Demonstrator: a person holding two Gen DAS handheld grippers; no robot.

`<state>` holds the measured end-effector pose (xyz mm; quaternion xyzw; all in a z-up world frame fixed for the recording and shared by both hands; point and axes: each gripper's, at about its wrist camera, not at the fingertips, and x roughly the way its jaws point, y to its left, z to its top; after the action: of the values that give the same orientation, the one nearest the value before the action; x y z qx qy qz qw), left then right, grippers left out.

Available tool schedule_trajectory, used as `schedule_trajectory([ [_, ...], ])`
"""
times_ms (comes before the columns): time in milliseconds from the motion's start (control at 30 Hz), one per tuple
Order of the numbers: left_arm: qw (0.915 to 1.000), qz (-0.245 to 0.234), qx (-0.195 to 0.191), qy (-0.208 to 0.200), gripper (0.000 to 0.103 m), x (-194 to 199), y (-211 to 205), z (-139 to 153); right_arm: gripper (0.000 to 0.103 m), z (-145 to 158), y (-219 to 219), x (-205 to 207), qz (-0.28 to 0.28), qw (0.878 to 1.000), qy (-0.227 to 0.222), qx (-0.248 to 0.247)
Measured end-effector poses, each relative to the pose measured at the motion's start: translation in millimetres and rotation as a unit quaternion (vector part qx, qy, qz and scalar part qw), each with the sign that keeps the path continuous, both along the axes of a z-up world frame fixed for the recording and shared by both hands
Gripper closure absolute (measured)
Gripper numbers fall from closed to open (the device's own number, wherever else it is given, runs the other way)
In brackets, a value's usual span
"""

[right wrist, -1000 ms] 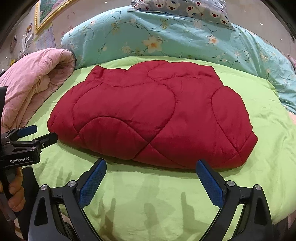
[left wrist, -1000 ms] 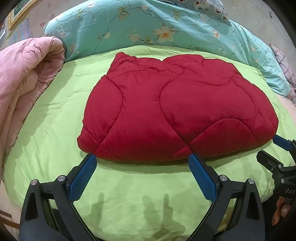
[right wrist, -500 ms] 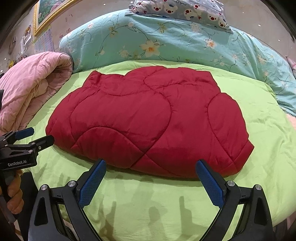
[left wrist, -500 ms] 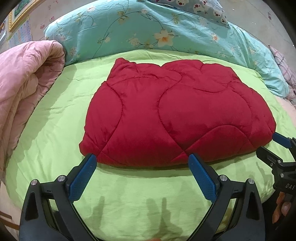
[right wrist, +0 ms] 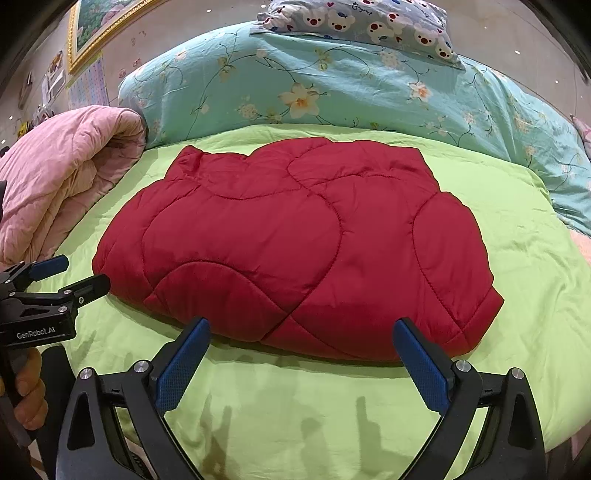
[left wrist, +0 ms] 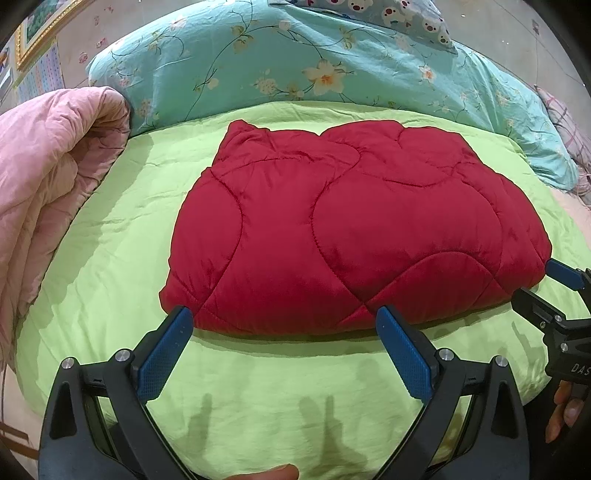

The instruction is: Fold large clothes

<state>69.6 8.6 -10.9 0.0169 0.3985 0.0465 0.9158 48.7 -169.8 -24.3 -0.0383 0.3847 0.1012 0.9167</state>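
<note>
With both the left tongs [left wrist: 280,350] and right tongs [right wrist: 301,360] spread apart and empty just short of the folded red quilted jacket [left wrist: 354,229] on the green bed [left wrist: 122,236], a shallow pinch risks lifting only the top layer and spilling the fold.

A lime-green bedsheet [left wrist: 110,236] covers the bed. At nine o'clock lies a rolled pink quilt [left wrist: 48,177]. At twelve o'clock a teal floral duvet [right wrist: 332,85] is heaped, with a bear-print pillow [right wrist: 369,22] on top. A gold-framed picture [right wrist: 92,26] hangs at eleven o'clock.
</note>
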Motion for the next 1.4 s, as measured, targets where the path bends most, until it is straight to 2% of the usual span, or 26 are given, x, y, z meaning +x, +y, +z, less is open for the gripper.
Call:
schedule_trajectory([
  [1400, 1.0, 0.0, -0.003, -0.001, 0.003, 1.6, 1.9, -0.2, 0.003, -3.1, 2.9, 1.2, 0.001, 1.0, 0.004, 0.001],
])
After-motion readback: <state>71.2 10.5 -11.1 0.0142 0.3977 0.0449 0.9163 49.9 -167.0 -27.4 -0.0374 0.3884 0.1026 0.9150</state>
